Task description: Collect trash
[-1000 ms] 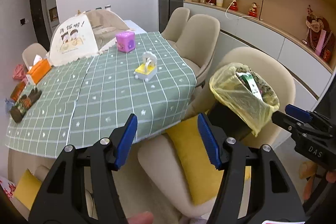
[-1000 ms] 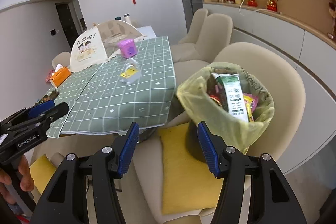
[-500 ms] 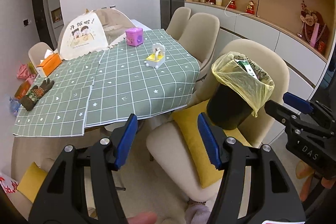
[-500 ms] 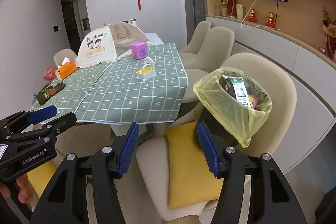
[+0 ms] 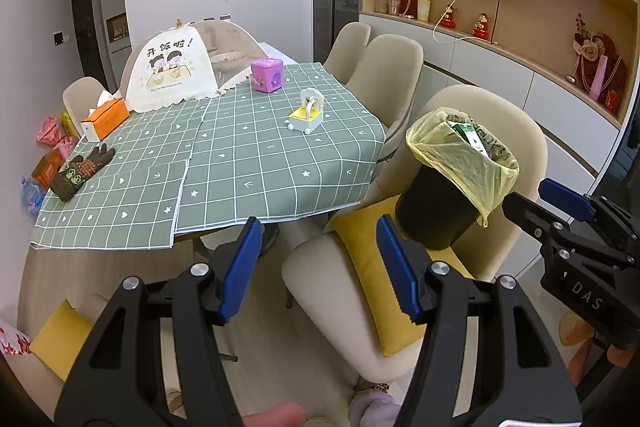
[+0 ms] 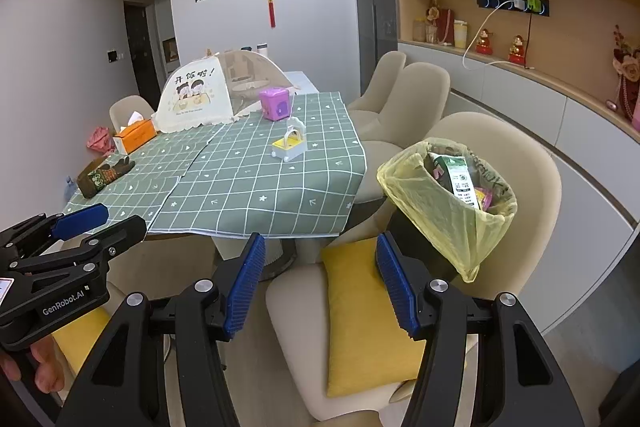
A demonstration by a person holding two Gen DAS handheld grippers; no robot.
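A black trash bin [image 5: 436, 211] [image 6: 420, 239] lined with a yellow bag [image 5: 460, 155] [image 6: 448, 203] stands on a beige chair [image 5: 352, 287] [image 6: 500, 155], tilted against its back. Wrappers and a green-white packet [image 6: 460, 179] fill the bag. My left gripper [image 5: 320, 267] hangs open and empty in front of the chair seat, short of the bin. My right gripper [image 6: 320, 279] is open too, with nothing between its blue pads, over the yellow cushion [image 6: 368, 311]. Each gripper also shows at the edge of the other's view.
A table with a green checked cloth [image 5: 240, 163] [image 6: 260, 187] carries a mesh food cover [image 5: 168, 71], an orange tissue box [image 5: 104, 119], a purple box [image 5: 266, 75], a small yellow-white toy [image 5: 306, 113] and a glove [image 5: 80, 171]. More beige chairs and a shelved cabinet [image 5: 500, 59] line the right.
Both grippers have pulled back from the table and bin, so more of the room, chair and floor is in view. Their jaws stayed equally wide apart.
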